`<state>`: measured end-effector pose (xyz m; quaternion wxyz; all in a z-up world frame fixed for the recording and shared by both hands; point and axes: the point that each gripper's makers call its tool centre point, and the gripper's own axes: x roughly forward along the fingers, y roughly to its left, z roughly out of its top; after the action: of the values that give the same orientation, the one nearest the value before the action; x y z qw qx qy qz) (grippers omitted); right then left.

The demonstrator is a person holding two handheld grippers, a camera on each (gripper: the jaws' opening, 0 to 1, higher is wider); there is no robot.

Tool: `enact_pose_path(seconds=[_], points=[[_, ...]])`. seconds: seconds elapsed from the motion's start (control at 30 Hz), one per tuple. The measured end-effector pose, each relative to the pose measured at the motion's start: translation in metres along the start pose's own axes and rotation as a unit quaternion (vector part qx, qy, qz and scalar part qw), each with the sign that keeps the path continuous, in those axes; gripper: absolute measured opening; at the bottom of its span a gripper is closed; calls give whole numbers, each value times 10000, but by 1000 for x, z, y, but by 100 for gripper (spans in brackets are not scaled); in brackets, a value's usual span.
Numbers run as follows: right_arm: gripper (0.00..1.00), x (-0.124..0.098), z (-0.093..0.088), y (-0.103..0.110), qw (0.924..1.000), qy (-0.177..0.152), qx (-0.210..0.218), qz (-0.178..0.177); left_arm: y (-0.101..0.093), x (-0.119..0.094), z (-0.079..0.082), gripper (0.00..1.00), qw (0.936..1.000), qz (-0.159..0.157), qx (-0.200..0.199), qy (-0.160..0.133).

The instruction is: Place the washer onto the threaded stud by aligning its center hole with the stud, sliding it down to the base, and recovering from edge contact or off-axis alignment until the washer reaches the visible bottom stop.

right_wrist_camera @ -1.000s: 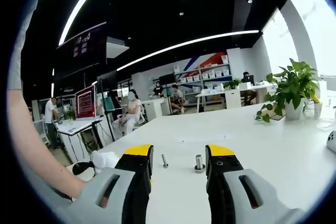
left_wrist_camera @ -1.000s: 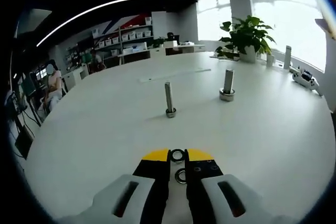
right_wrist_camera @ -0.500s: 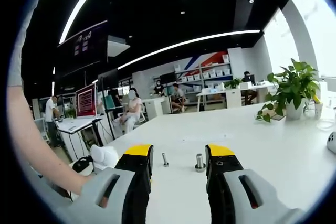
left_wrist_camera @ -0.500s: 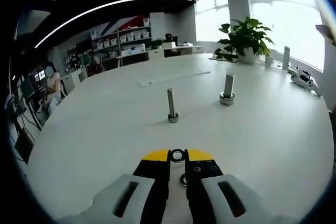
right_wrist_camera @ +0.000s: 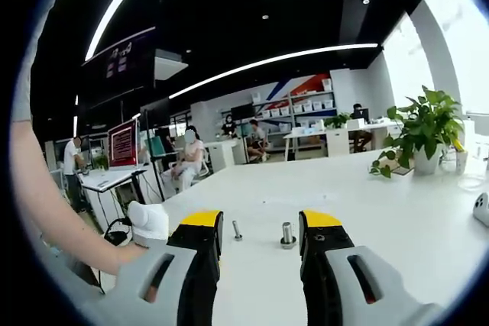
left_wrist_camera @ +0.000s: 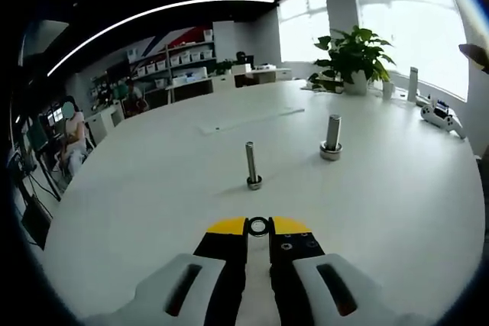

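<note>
My left gripper [left_wrist_camera: 258, 228] is shut on a small steel washer [left_wrist_camera: 258, 226], held on edge between its yellow tips above the white table [left_wrist_camera: 153, 188]. Ahead of it stands a thin threaded stud [left_wrist_camera: 250, 163], upright on its base, a good gap away. A thicker stud [left_wrist_camera: 332, 135] stands further right. In the right gripper view, my right gripper [right_wrist_camera: 261, 223] hangs open and holds nothing, well above the table; between its jaws show the thin stud [right_wrist_camera: 236, 230] and the thick stud [right_wrist_camera: 287, 235], both far off.
A potted plant [left_wrist_camera: 353, 53] and a white controller [left_wrist_camera: 443, 116] sit near the table's far right edge. A person's arm [right_wrist_camera: 46, 204] runs down the left of the right gripper view. People and desks fill the room behind.
The left gripper has risen and drawn back a little with its washer. A second washer that lay on the table under its jaws has slipped out of sight. The right gripper holds still.
</note>
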<state>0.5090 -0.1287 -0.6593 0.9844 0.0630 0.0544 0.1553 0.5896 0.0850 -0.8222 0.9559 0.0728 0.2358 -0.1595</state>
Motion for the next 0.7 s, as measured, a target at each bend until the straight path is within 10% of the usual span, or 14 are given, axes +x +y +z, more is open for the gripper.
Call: enact_pose_path(seconds=[0.7], points=[[42,0,-1,-3,10000,22,-4,-78,3,10,38,8,9995,-148,210,-191]])
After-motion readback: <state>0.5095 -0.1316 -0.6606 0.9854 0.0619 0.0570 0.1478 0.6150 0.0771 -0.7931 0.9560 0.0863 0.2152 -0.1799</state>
